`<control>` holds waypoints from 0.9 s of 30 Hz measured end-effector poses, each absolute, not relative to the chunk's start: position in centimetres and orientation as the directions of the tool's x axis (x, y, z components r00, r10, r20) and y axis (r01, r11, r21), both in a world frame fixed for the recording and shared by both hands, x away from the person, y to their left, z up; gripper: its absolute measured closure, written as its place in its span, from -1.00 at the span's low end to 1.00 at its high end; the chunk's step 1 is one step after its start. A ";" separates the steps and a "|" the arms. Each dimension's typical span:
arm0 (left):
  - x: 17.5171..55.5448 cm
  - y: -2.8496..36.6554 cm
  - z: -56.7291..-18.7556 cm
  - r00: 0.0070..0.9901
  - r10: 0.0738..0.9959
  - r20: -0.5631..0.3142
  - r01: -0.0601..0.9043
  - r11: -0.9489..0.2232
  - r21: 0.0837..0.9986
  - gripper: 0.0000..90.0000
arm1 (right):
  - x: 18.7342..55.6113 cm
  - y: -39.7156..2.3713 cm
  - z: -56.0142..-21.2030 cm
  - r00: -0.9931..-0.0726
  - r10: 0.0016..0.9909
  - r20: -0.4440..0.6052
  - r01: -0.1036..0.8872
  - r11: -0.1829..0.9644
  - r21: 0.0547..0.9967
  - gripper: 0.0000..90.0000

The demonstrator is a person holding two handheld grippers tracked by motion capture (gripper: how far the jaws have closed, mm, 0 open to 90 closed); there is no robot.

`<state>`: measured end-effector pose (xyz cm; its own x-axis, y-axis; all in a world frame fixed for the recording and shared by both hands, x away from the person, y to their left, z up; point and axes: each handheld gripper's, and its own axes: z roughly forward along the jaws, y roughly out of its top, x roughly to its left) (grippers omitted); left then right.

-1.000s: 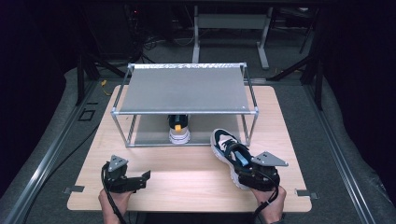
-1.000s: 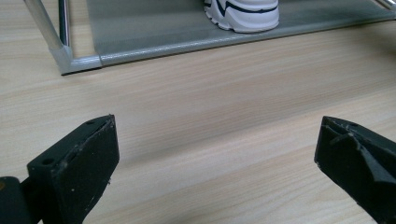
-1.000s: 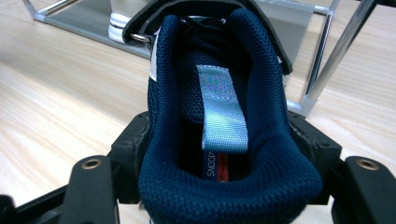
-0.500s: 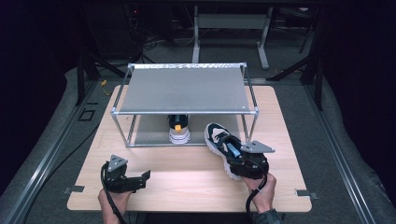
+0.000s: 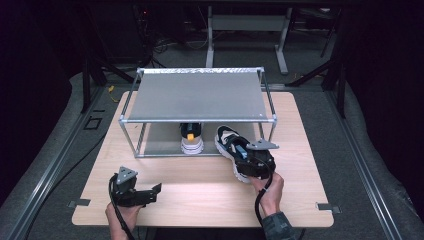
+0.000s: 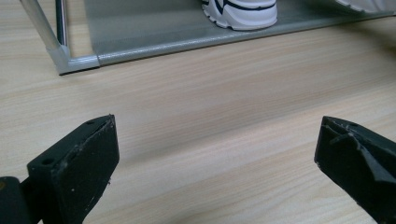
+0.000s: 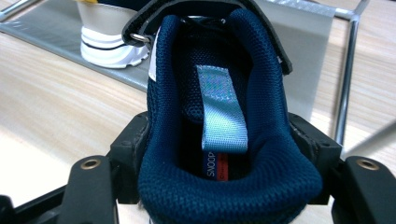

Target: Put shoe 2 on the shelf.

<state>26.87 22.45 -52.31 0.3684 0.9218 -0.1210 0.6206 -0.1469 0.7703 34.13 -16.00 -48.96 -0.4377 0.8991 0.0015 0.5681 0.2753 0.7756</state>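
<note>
Right tool (image 5: 251,161) clamped on padded heel collar of navy-and-white mesh sneaker (image 7: 219,93), jaws pressing collar from both sides. Sneaker sits on wooden tabletop (image 5: 200,195), toe at front edge of grey two-tier metal-frame shoe rack (image 5: 197,95), not yet inside. Matching white-soled sneaker (image 5: 191,140) already stands on lower shelf, just beside. Left tool (image 6: 210,163) spread wide, empty, low over tabletop near person's edge. Judgement: one shoe stowed; second gripped, placement on shelf remaining.
</note>
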 end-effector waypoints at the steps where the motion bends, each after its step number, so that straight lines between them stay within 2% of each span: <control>1: 26.9 22.4 -52.4 0.370 0.921 -0.119 0.619 -0.149 0.771 -1.00 | 34.5 -15.8 -49.0 -0.432 0.902 0.001 0.572 0.274 0.773 -0.26; 4: 26.9 22.3 -52.5 0.376 0.919 -0.120 0.623 -0.155 0.767 -1.00 | 35.5 -14.9 -49.1 -0.402 0.915 -0.019 0.590 0.275 0.759 -0.27; 6: 26.9 22.3 -52.4 0.377 0.919 -0.119 0.621 -0.156 0.768 -1.00 | 36.3 -14.4 -49.3 -0.413 0.911 0.004 0.604 0.271 0.749 -0.27; 7: 26.9 22.3 -52.4 0.375 0.919 -0.122 0.620 -0.151 0.770 -1.00 | 36.6 -14.1 -49.4 -0.384 0.923 -0.017 0.616 0.270 0.740 -0.27; 8: 26.9 22.4 -52.3 0.377 0.918 -0.122 0.621 -0.153 0.769 -1.00 | 37.1 -14.0 -49.6 -0.413 0.910 0.021 0.618 0.263 0.741 -0.27; 9: 26.9 22.4 -52.2 0.377 0.918 -0.118 0.618 -0.155 0.771 -1.00 | 37.3 -13.6 -49.6 -0.368 0.930 -0.017 0.635 0.264 0.726 -0.27; 12: 26.8 22.4 -52.1 0.378 0.919 -0.116 0.614 -0.155 0.774 -1.00 | 38.4 -12.8 -49.9 -0.397 0.917 0.031 0.641 0.253 0.725 -0.27; 13: 26.8 22.4 -52.1 0.379 0.918 -0.118 0.614 -0.155 0.774 -1.00 | 38.6 -12.4 -49.9 -0.353 0.936 -0.009 0.650 0.252 0.717 -0.27; 15: 26.8 22.4 -52.1 0.381 0.917 -0.116 0.614 -0.157 0.774 -1.00 | 39.4 -11.9 -50.2 -0.375 0.925 0.050 0.664 0.231 0.711 -0.28; 16: 26.8 22.4 -52.2 0.383 0.916 -0.118 0.615 -0.158 0.773 -1.00 | 39.7 -11.4 -50.3 -0.318 0.948 0.005 0.679 0.224 0.699 -0.28; 17: 26.7 22.4 -52.2 0.381 0.917 -0.119 0.615 -0.155 0.773 -1.00 | 40.2 -11.2 -50.6 -0.322 0.946 0.030 0.688 0.212 0.694 -0.30; 20: 26.7 22.5 -52.2 0.380 0.917 -0.121 0.617 -0.154 0.772 -1.00 | 40.8 -11.0 -50.7 -0.298 0.952 0.073 0.704 0.167 0.690 -0.41; 22: 26.7 22.5 -52.2 0.379 0.917 -0.122 0.614 -0.151 0.775 -1.00 | 40.8 -11.0 -50.7 -0.316 0.947 0.065 0.702 0.187 0.687 -0.52; 24: 26.7 22.6 -52.1 0.377 0.918 -0.122 0.616 -0.150 0.774 -1.00 | 40.5 -11.5 -50.7 -0.360 0.927 0.101 0.694 0.194 0.694 -0.71; 26: 26.7 22.7 -52.2 0.376 0.918 -0.126 0.616 -0.147 0.774 -1.00 | 39.8 -12.2 -50.3 -0.419 0.896 0.147 0.672 0.196 0.714 -0.74; 27: 26.7 22.7 -52.3 0.376 0.918 -0.124 0.615 -0.148 0.775 -1.00 | 39.3 -12.4 -50.1 -0.386 0.917 0.102 0.667 0.201 0.717 -0.74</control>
